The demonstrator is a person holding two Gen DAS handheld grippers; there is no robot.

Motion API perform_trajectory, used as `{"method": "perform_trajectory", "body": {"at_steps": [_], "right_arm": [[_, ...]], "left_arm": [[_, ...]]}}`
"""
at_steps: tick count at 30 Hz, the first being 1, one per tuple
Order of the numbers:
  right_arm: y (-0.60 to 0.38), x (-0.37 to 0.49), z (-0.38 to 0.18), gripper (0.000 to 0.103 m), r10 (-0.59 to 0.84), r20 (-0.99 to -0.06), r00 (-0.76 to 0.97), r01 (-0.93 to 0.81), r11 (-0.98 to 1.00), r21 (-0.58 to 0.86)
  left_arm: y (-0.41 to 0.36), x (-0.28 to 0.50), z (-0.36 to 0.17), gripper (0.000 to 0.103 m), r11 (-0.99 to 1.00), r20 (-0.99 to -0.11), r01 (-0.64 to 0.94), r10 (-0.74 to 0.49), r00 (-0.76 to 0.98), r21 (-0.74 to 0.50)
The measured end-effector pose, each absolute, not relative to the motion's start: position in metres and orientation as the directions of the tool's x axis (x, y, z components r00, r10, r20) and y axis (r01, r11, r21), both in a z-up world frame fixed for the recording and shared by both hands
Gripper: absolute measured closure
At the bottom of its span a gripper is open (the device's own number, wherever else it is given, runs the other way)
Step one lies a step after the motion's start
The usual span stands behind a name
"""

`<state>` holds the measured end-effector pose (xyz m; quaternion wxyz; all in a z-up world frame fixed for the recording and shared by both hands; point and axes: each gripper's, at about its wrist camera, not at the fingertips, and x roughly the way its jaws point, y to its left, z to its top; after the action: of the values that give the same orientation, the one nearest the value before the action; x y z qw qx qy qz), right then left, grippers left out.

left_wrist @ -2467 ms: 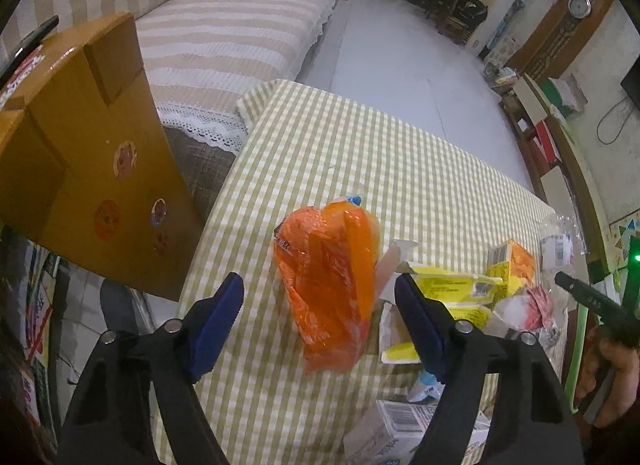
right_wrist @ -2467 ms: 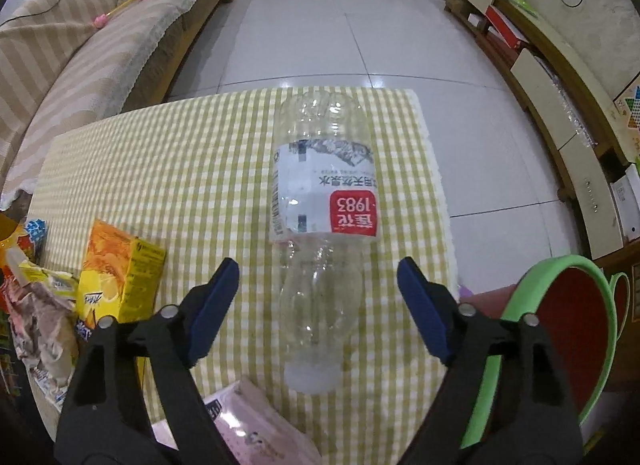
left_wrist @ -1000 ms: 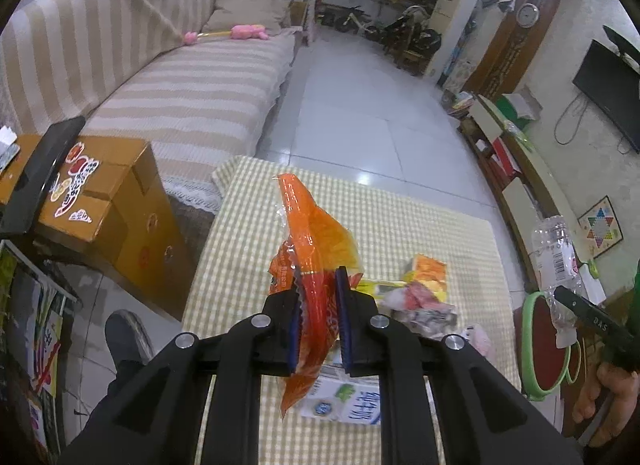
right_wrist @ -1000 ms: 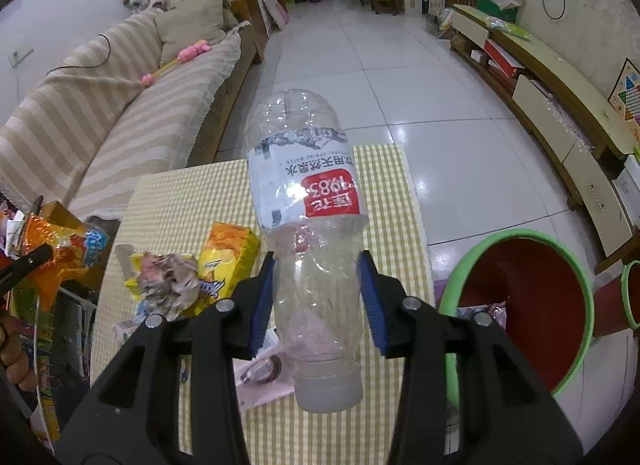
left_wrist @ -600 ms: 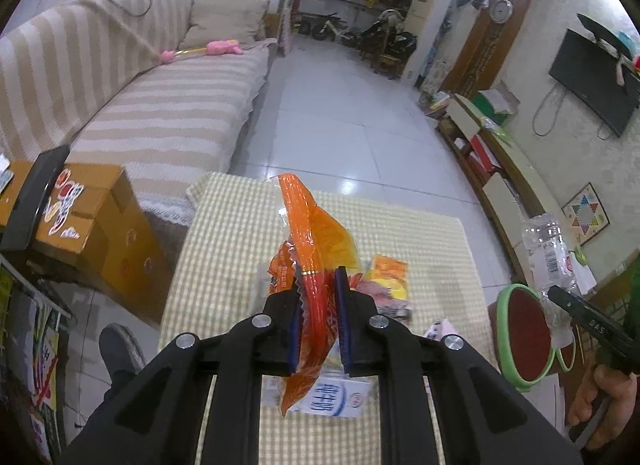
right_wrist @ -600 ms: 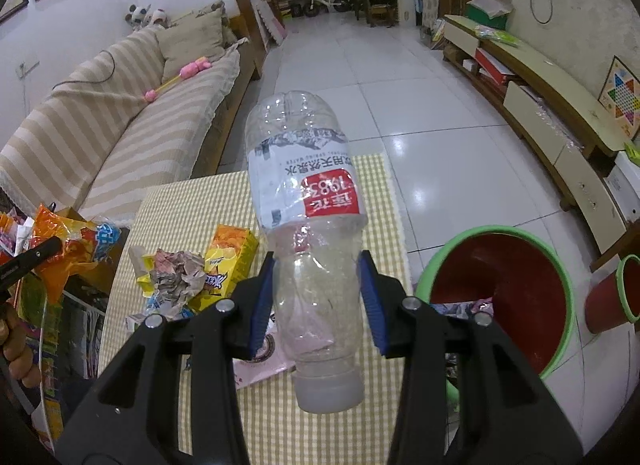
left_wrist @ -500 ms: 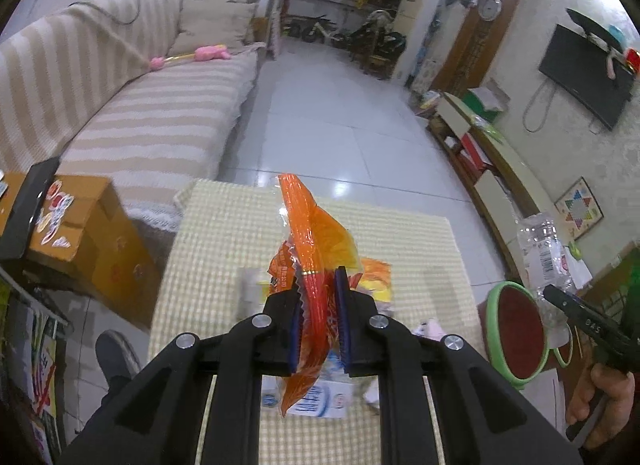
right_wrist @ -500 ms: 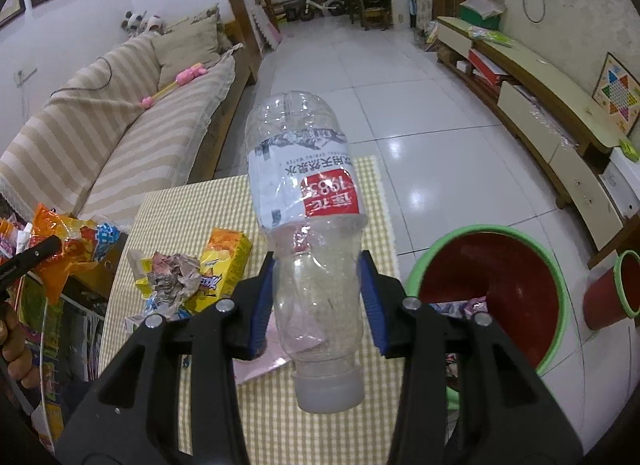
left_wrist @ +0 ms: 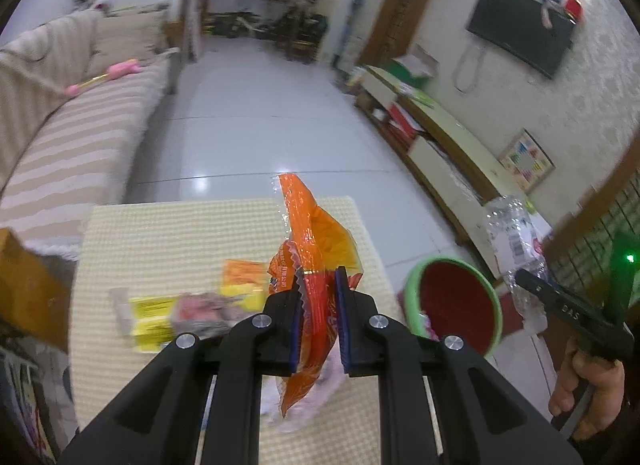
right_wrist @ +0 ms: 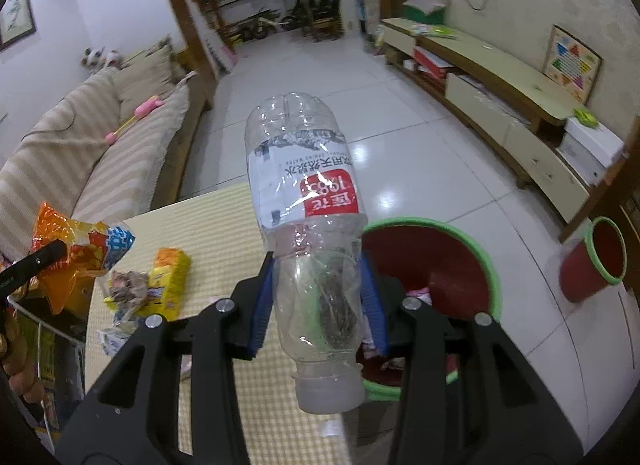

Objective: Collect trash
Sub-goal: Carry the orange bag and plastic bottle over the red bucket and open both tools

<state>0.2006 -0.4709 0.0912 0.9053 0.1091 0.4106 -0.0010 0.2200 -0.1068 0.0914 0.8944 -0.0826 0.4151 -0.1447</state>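
Since the earlier frames both grippers have swung toward the bin: in the left wrist view the green-rimmed red bin (left_wrist: 454, 305) now sits at centre right, where half a second ago it lay further right and lower, and in the right wrist view it has grown to fill the area just right of centre.

The left gripper (left_wrist: 318, 321) is clamped tight on the orange wrapper (left_wrist: 310, 261), its blue pads pinching the crinkled foil at the lower middle of the frame; the wrapper stands up above the fingers and hangs below them, lifted off the tabletop (left_wrist: 172, 241). Under it, at lower left of centre, lie a yellow carton (left_wrist: 154, 315) and crumpled paper (left_wrist: 204, 311) (motion blur makes the smaller scraps hard to tell apart).

The right gripper (right_wrist: 318, 301) is closed around the clear plastic bottle (right_wrist: 306, 201), gripping it near the neck with the cap end toward the camera and the base pointing up and away, the red label upside down. The bottle is held in the air, at the frame's centre, over the tabletop edge and beside the bin's rim (right_wrist: 472, 249). Some trash already lies inside the bin. A smaller red cup (right_wrist: 592, 261) stands on the floor at the right edge. At the left edge the wrapper shows again, held by the other gripper.
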Motion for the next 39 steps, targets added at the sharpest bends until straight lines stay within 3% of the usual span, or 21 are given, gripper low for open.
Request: {"method": "perform_trajectory", "body": {"at_steps": [18, 39], "right_arm": [[-0.561, 0.186, 0.043, 0.063, 0.02, -0.794, 0.607, 0.257, 0.941, 0.22], [-0.567, 0.196, -0.001, 0.063, 0.056, -0.832, 0.552, 0.277, 0.929, 0.247]], "left_arm": [[-0.279, 0.244, 0.078, 0.091, 0.842, -0.742, 0.469, -0.489, 0.458, -0.266], [-0.349, 0.259, 0.035, 0.091, 0.814, -0.811, 0.54, -0.457, 0.365, -0.216]]}}
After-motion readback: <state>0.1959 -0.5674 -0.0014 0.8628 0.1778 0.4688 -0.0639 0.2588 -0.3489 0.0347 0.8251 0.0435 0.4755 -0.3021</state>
